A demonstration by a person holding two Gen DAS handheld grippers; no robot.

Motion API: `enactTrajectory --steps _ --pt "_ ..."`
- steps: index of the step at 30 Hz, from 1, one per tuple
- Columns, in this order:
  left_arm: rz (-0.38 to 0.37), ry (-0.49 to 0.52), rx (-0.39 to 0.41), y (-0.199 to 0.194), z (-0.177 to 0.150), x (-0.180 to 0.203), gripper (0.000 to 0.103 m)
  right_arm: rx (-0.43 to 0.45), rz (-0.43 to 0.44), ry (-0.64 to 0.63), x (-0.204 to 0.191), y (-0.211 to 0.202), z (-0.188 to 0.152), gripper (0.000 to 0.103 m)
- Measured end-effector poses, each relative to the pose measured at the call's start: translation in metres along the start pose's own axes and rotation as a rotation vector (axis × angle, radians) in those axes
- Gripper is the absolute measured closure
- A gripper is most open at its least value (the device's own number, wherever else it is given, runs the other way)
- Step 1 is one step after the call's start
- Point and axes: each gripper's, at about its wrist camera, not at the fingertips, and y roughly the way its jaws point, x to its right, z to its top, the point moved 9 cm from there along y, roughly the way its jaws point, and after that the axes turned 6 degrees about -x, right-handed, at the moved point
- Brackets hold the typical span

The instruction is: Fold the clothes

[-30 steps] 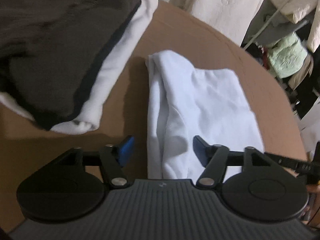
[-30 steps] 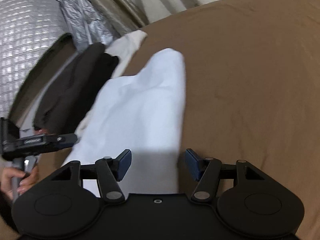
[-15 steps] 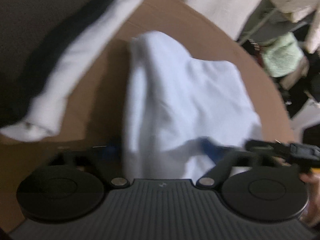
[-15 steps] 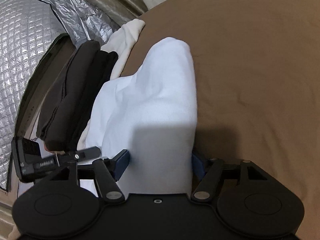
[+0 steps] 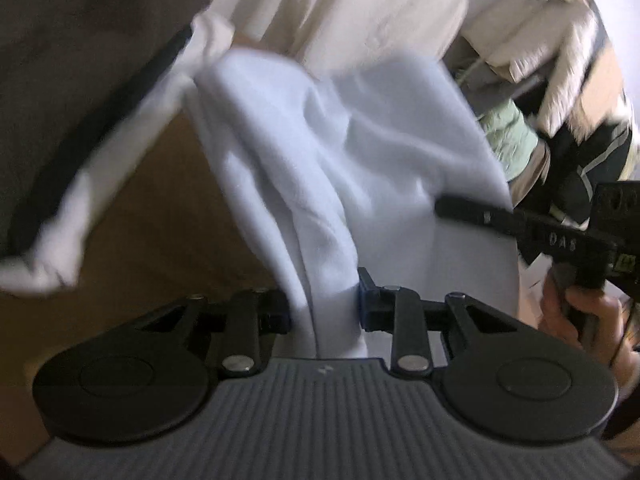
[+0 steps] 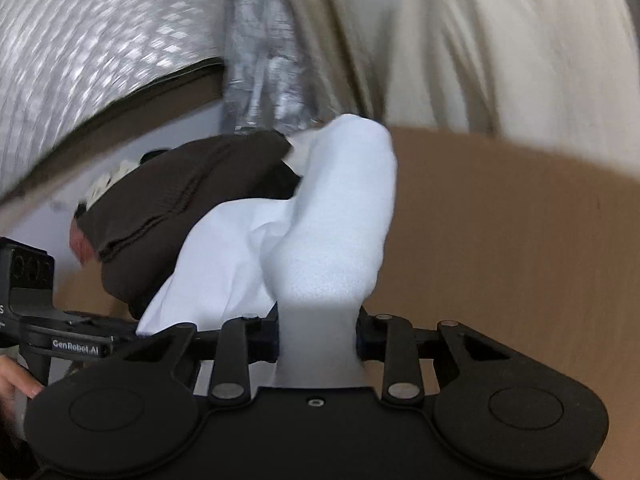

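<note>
left gripper (image 5: 323, 304) clamped on white garment (image 5: 340, 152), right gripper (image 6: 317, 334) clamped on it too, brown table (image 6: 500, 240)

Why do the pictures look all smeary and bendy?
Left wrist view: the white garment and the dark clothes pile are smeared by motion blur, while the left gripper stays sharp. Right wrist view: the silver quilted sheet streaks, the brown table edge curves from the fisheye lens, and the right gripper looks crisp.

Black left gripper (image 5: 323, 307), ribbed grey body; right gripper (image 6: 317, 338) black, silver pivot screws.
</note>
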Motion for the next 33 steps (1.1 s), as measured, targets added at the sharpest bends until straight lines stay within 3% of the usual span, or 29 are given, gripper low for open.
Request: enactTrajectory --steps 2,4,5,6,7,8,9,11,15,16,19,23,25,28,29,31,33 --pt "0.058 -0.023 -0.024 0.005 -0.003 -0.004 0.064 -0.064 -0.039 -0.067 0.000 0.016 0.012 0.063" --pt "0.243 0.018 0.004 0.002 -0.001 -0.014 0.064 -0.131 -0.167 -0.126 0.011 0.041 0.015 0.047" --pt "0.321 0.058 0.045 -0.005 0.003 -0.014 0.063 -0.158 -0.256 -0.114 0.021 0.050 0.015 0.047" --pt "0.352 0.102 0.100 -0.016 0.009 -0.008 0.059 -0.169 -0.345 -0.088 0.030 0.051 0.014 0.047" --pt "0.382 0.146 0.154 -0.027 0.014 -0.002 0.053 -0.155 -0.368 -0.064 0.035 0.046 0.013 0.047" --pt "0.400 0.180 0.204 -0.037 0.019 0.003 0.036 -0.139 -0.378 -0.037 0.039 0.039 0.011 0.046" --pt "0.370 0.173 0.228 -0.043 0.023 0.006 0.027 -0.120 -0.334 0.002 0.040 0.028 0.005 0.045" --pt "0.300 0.116 0.237 -0.044 0.030 0.003 0.026 -0.080 -0.246 0.081 0.041 0.006 -0.007 0.039" --pt "0.233 -0.008 0.112 -0.003 0.043 -0.026 0.026 -0.071 -0.155 0.223 0.043 -0.027 -0.052 0.038" --pt "0.262 -0.038 0.078 0.010 0.042 -0.036 0.026 -0.081 -0.167 0.246 0.042 -0.030 -0.066 0.038" --pt "0.468 -0.154 0.044 0.031 0.042 -0.070 0.027 -0.093 -0.164 0.340 0.045 -0.036 -0.098 0.038" --pt "0.353 -0.106 -0.017 0.055 0.054 -0.062 0.025 -0.073 -0.080 0.515 0.058 -0.033 -0.121 0.036" --pt "0.331 -0.130 -0.017 0.070 0.055 -0.069 0.020 -0.063 -0.037 0.602 0.064 -0.032 -0.132 0.035" --pt "0.299 -0.171 0.018 0.087 0.055 -0.081 0.013 -0.047 0.028 0.732 0.074 -0.031 -0.148 0.018" --pt "0.290 -0.153 0.041 0.088 0.055 -0.077 0.016 -0.041 0.046 0.766 0.076 -0.029 -0.152 0.017" --pt "0.295 -0.100 0.071 0.090 0.057 -0.073 0.043 -0.018 0.049 0.752 0.072 -0.016 -0.152 0.016" --pt "0.300 -0.046 0.094 0.089 0.058 -0.069 0.076 0.005 0.052 0.738 0.067 -0.002 -0.153 0.024"
